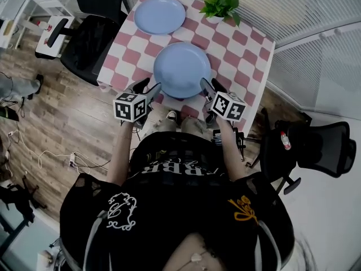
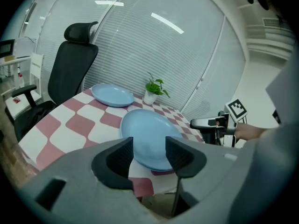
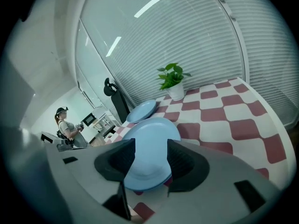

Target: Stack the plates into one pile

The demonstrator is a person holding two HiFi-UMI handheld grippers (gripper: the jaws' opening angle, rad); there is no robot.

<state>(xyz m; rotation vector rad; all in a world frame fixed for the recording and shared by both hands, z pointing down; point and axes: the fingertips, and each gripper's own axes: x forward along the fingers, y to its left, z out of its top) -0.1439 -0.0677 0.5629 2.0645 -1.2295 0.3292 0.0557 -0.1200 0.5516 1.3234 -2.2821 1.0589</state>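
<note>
Plates unstacked: near plate point(image 1: 181, 69) and far plate point(image 1: 159, 14) lay apart on worktop point(image 1: 248, 49).
Left tongs point(image 1: 149, 89) and right tongs point(image 1: 211, 86) both spread, empty.

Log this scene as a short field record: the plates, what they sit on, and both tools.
near plate: round light-blue plate, flat near the table's front edge, alone
far plate: second round light-blue plate, at the far corner, apart from the first
surface: red-and-white checked tablecloth
plant: small green potted plant, far edge
left tool: jaws apart, by the near plate's left side, nothing clamped
right tool: jaws apart, by its right side, nothing clamped
pile: not yet made
</note>
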